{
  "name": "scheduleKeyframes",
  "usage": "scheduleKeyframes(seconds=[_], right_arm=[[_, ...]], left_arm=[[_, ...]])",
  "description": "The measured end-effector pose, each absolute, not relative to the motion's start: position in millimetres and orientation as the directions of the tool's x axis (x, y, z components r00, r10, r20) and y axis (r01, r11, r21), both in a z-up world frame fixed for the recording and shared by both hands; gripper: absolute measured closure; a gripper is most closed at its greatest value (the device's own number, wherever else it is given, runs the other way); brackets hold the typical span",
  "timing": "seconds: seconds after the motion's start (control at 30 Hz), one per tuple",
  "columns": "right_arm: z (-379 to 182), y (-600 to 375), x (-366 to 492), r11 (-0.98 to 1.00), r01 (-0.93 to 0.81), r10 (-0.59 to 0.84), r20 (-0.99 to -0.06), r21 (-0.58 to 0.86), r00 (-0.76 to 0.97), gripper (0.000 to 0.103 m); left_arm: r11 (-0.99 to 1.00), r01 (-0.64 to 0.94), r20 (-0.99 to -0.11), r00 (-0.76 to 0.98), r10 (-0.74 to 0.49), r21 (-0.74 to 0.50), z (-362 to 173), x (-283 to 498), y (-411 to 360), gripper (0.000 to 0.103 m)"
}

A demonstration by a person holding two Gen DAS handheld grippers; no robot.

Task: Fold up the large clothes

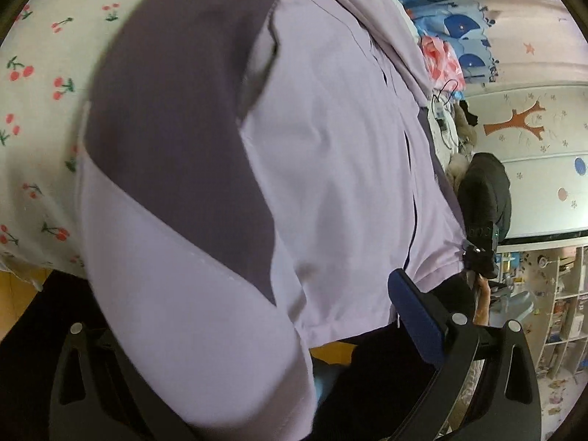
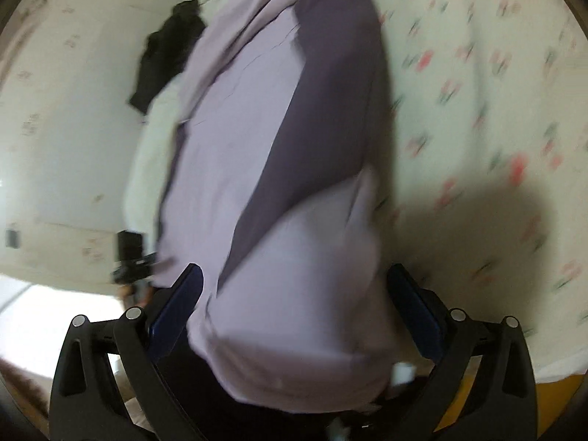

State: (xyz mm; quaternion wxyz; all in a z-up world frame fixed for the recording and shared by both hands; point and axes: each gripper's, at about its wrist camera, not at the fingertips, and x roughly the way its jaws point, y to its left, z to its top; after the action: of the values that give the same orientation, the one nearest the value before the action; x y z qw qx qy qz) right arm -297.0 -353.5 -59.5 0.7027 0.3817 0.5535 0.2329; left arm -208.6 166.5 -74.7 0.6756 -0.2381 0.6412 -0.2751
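Observation:
A large lilac garment [image 1: 330,154] with a dark purple panel [image 1: 176,117] hangs in front of both cameras, above a cherry-print bed sheet [image 1: 40,84]. My left gripper [image 1: 294,286] stands open. The cloth drapes over its left finger and hides it; only the blue pad of the right finger [image 1: 415,316] shows. In the right wrist view the same garment [image 2: 235,139] runs down between the wide-apart blue pads [image 2: 180,312] of my right gripper [image 2: 296,272], which is open. The right gripper [image 1: 481,253] shows at the garment's lower corner. The view is blurred.
The bed sheet [image 2: 477,110] lies behind the garment. A blue patterned curtain [image 1: 452,11], a black coat [image 1: 485,191] hanging by the wall and cluttered shelves [image 1: 566,301] are to the right. Yellow wooden floor [image 1: 22,286] borders the bed. A hand [image 1: 481,305] holds the other gripper.

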Motion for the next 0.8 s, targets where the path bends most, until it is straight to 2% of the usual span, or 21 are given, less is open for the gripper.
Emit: scheduleKeyframes(seconds=[0.03,0.07,0.1,0.13,0.17,0.2,0.23,0.33,0.47,0.53,0.7,0.8], right_arm=[[-61.7,-348.1,-298.4,0.598,0.085,0.754,-0.595,0.797,0.279,0.007],[-62.5,-345.9,-297.4,0.582,0.078,0.762,-0.576,0.810,0.294,0.014],[-62.8,-344.3,-297.7,0.568,0.072,0.767,-0.559,0.820,0.314,0.022],[-61.8,-342.9,-298.0,0.552,0.064,0.769,-0.537,0.831,0.345,0.045],[-58.7,-340.3,-299.6,0.545,0.053,0.765,-0.522,0.837,0.377,0.060],[-53.1,-335.8,-300.0,0.540,0.028,0.764,-0.503,0.841,0.405,0.066],[-44.2,-329.1,-298.9,0.533,-0.004,0.764,-0.479,0.846,0.432,0.073],[-8.3,-309.9,-289.2,0.510,-0.098,0.765,-0.399,0.854,0.506,0.080],[67.9,-304.7,-280.1,0.444,-0.257,0.760,-0.209,0.859,0.615,0.082],[107.7,-306.4,-287.4,0.435,-0.319,0.754,-0.147,0.842,0.640,0.082],[146.2,-330.7,-346.5,0.443,-0.401,0.775,-0.118,0.802,0.620,0.082],[127.0,-340.1,-387.4,0.442,-0.381,0.814,-0.186,0.812,0.550,0.078]], left_arm=[[0.737,0.068,-0.737,0.038,-0.675,-0.672,-73.6,-208.8,165.7,0.007],[0.729,0.055,-0.727,0.065,-0.684,-0.682,-71.7,-209.4,166.3,0.010],[0.724,0.051,-0.720,0.085,-0.689,-0.688,-68.6,-209.1,169.4,0.030],[0.732,0.047,-0.725,0.109,-0.680,-0.679,-64.3,-206.1,171.8,0.055],[0.728,0.027,-0.720,0.129,-0.682,-0.685,-59.6,-205.7,176.6,0.064],[0.708,0.013,-0.700,0.142,-0.700,-0.706,-56.6,-205.5,180.2,0.079],[0.693,0.015,-0.682,0.159,-0.714,-0.721,-48.8,-205.0,183.2,0.085],[0.638,0.050,-0.612,0.236,-0.755,-0.768,-8.8,-200.3,186.7,0.090],[0.585,0.155,-0.505,0.361,-0.784,-0.796,71.7,-194.6,187.0,0.090],[0.568,0.194,-0.468,0.392,-0.792,-0.800,100.3,-196.7,189.9,0.091],[0.515,0.270,-0.392,0.400,-0.828,-0.813,140.9,-231.5,221.0,0.090],[0.506,0.294,-0.414,0.323,-0.851,-0.811,125.4,-264.1,237.5,0.089]])
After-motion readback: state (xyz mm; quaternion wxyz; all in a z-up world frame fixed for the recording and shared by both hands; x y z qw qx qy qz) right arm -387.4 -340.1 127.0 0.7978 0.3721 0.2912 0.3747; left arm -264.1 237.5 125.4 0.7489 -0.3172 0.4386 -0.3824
